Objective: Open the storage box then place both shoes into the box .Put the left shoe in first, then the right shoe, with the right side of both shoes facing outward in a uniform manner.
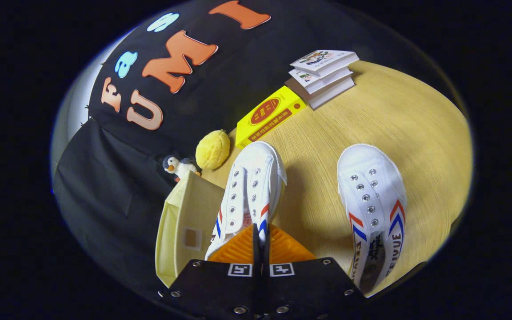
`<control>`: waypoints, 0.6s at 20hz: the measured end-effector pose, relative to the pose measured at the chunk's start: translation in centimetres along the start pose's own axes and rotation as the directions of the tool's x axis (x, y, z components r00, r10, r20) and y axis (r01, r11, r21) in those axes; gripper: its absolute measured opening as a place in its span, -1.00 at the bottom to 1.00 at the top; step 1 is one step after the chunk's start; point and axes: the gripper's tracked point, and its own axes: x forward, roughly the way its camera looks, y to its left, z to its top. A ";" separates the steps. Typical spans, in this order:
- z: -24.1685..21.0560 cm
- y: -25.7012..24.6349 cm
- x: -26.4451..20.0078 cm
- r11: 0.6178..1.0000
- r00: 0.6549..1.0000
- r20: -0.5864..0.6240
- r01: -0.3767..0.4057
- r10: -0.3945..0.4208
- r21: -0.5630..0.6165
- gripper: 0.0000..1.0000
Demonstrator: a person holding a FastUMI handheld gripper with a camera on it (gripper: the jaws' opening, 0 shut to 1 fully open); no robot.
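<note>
My gripper (259,242) is shut on the collar of a white shoe (251,186) with red and blue stripes. That shoe points away from the fingers and hangs partly over the wooden table (407,120). Right beside it stands the pale yellow storage box (185,213), with a small label window on the wall facing me; its inside is hidden. The second white shoe (371,200) lies flat on the table on the other side of the fingers, toe pointing away.
Beyond the held shoe lie a yellow book (269,116) and a stack of three books (325,73) near the table's far edge. A yellow plush ball (212,150) and a small penguin toy (178,166) sit by the box against the booth's wall.
</note>
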 end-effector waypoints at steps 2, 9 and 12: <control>1.7 2.5 -1.8 1.000 1.000 0.030 -0.007 0.008 -0.028 -1.00; 1.5 14.0 -4.4 0.990 0.993 0.046 -0.101 0.106 -0.102 -1.00; -2.0 18.2 -2.5 0.984 0.988 0.006 -0.156 0.157 -0.082 -1.00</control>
